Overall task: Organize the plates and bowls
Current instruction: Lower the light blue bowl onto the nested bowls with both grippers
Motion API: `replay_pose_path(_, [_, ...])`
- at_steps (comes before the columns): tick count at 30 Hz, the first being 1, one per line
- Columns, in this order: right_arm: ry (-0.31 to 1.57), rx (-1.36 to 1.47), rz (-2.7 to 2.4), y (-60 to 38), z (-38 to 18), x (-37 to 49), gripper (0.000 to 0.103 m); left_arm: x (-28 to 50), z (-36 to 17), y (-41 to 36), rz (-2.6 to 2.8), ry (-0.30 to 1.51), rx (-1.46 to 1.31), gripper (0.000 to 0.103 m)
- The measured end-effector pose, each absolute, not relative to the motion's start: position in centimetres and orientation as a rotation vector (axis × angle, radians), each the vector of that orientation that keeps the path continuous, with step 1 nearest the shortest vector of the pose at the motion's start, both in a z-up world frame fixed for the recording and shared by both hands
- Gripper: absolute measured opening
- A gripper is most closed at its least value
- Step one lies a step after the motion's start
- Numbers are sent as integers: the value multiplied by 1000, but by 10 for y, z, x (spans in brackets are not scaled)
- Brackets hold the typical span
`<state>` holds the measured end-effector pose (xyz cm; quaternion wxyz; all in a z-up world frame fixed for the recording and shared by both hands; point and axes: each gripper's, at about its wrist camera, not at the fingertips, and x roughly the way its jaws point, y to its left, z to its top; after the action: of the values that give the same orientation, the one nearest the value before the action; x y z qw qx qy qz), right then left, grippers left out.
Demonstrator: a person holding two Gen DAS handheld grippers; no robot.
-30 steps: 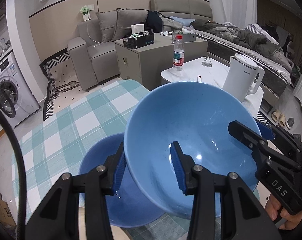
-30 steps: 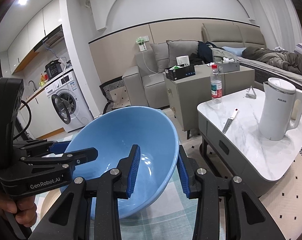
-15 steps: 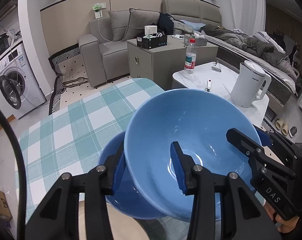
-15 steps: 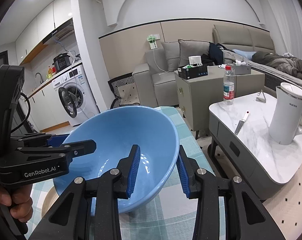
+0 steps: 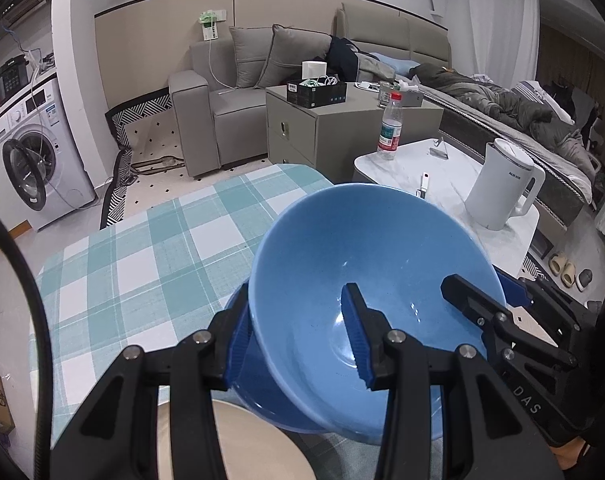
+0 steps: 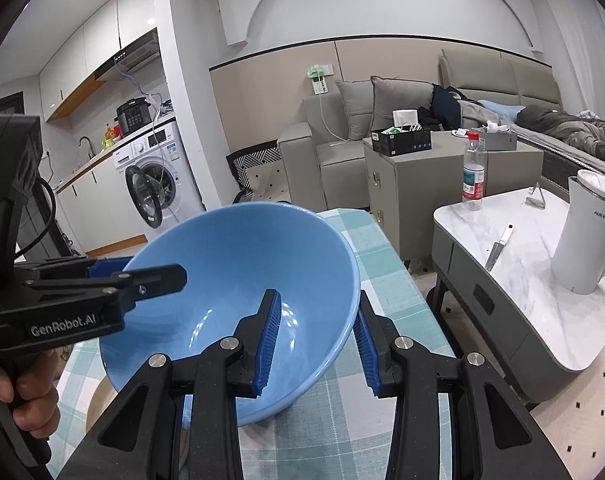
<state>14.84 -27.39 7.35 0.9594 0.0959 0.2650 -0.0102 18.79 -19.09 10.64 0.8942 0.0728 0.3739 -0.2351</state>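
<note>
A light blue bowl [image 5: 366,264] is held in the air over the checked tablecloth [image 5: 142,264], gripped by both grippers on opposite rims. My left gripper [image 5: 298,344] is shut on its near-left rim. My right gripper [image 6: 316,340] is shut on its right rim; the bowl also shows in the right wrist view [image 6: 238,276]. A second, darker blue bowl [image 5: 238,384] sits mostly hidden under the held one. A beige plate [image 5: 258,444] lies at the near table edge below the left gripper.
The table ends just right of the bowls. Beyond it stands a white marble coffee table [image 6: 542,304] with a kettle [image 6: 586,236], a water bottle [image 6: 473,176] and a knife [image 6: 498,244]. A grey cabinet [image 5: 342,124], sofa and washing machine [image 5: 26,156] stand further off.
Both grippers have carried the light blue bowl toward the near side of the table; the darker bowl has slid under it and the beige plate has come into view.
</note>
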Motion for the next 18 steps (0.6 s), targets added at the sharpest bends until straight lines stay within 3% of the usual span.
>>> replay_pose_path(18, [576, 131, 22, -244, 54, 174, 38, 202, 82, -160, -448, 808, 105, 42])
